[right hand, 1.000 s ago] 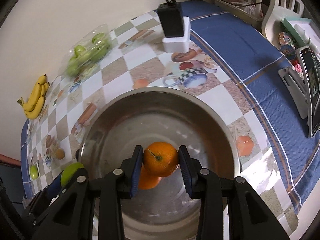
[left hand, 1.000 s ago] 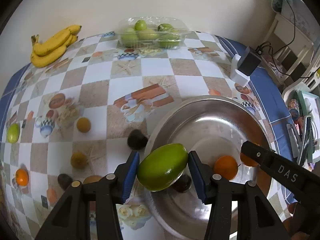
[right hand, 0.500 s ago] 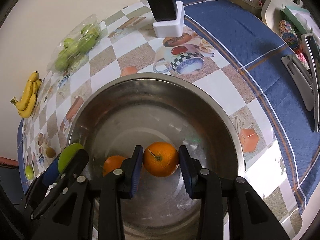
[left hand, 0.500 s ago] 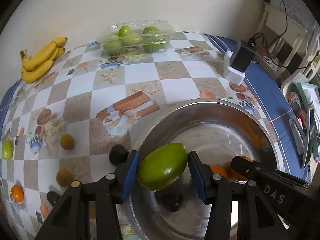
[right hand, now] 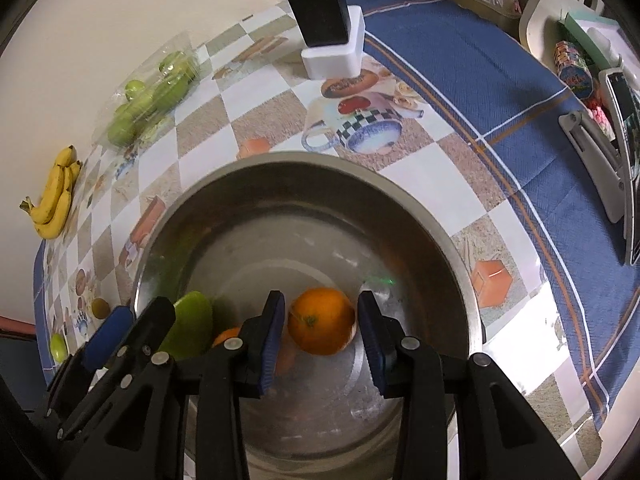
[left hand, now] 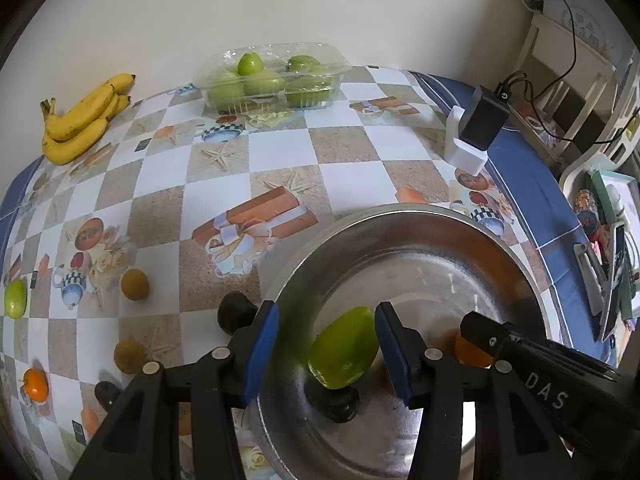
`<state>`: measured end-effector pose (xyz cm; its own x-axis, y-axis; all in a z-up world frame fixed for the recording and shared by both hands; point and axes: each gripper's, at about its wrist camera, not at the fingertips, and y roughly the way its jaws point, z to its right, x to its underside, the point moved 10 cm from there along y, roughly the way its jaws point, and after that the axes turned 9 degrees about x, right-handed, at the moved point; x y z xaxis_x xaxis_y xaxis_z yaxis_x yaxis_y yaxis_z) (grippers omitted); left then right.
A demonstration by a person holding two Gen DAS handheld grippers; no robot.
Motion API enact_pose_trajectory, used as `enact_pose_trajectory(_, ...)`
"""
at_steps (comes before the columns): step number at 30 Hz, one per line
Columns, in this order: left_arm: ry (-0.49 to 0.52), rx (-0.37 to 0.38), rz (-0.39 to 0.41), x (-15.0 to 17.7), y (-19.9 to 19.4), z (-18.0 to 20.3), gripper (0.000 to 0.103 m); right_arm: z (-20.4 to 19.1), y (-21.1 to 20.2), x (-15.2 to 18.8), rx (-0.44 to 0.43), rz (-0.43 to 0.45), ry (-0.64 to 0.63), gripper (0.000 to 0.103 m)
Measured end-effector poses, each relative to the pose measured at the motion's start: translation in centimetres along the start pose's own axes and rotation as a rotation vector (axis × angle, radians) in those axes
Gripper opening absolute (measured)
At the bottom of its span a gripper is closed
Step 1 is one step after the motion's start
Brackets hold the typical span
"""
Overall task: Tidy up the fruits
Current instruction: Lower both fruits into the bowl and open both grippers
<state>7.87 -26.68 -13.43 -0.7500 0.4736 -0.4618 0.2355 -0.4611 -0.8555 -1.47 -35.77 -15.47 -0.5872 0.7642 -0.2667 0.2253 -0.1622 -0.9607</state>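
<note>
1. Your left gripper (left hand: pixel 326 316) points steeply down into the steel bowl (left hand: pixel 400 210). Its jaws stand spread: the green fruit (left hand: pixel 344 350) sits between them, close against the pad at 3 o'clock and clear of the pad at 9 o'clock. It looks blurred, so I cannot tell whether it rests on the bowl floor.
2. Your right gripper (right hand: pixel 321 300) also points down into the bowl. Its jaws have just been opening, and the orange (right hand: pixel 322 326) lies between them with a gap on each side.
3. At 9 o'clock of that orange, a second orange (right hand: pixel 228 336) shows behind the blue pad.
4. At 6 o'clock of the green fruit, a dark fruit (left hand: pixel 336 402) lies on the bowl floor.
5. On the tablecloth, at 9 o'clock of the bowl, loose fruit is spread out: a black one (left hand: pixel 234 314) just beside the rim, two brownish ones (left hand: pixel 135 285), a small orange (left hand: pixel 35 384) and a green one (left hand: pixel 15 298).
6. At 12 o'clock, by the wall, stands a clear box of green fruit (left hand: pixel 272 78); the bananas (left hand: pixel 80 118) lie at 10 o'clock.
</note>
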Motion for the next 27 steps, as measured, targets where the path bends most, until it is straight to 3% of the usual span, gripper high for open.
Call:
enact_pose_trajectory(12, -0.068, -0.008, 0.026, -1.1, -2.7, -1.4, 0.054, -0.6, -3.3, -1.2, -0.021, 0.082, -0.024, 0.044)
enact_pose_trajectory(19, -0.146, -0.074, 0.001, -0.5, -3.2, -4.3, 0.058, -0.9, -3.4, -1.0, -0.023, 0.078, -0.035, 0.044)
enact_pose_trajectory(22, -0.184, -0.099, -0.013, 0.0, -3.1, -5.7, 0.065, -1.0, -3.1, -0.9, -0.028, 0.077, -0.032, 0.068)
enact_pose_trajectory(27, -0.241, -0.141, -0.034, 1.0, -2.9, -7.9, 0.078, -1.2, -2.8, -0.8, -0.021, 0.077, -0.045, 0.08)
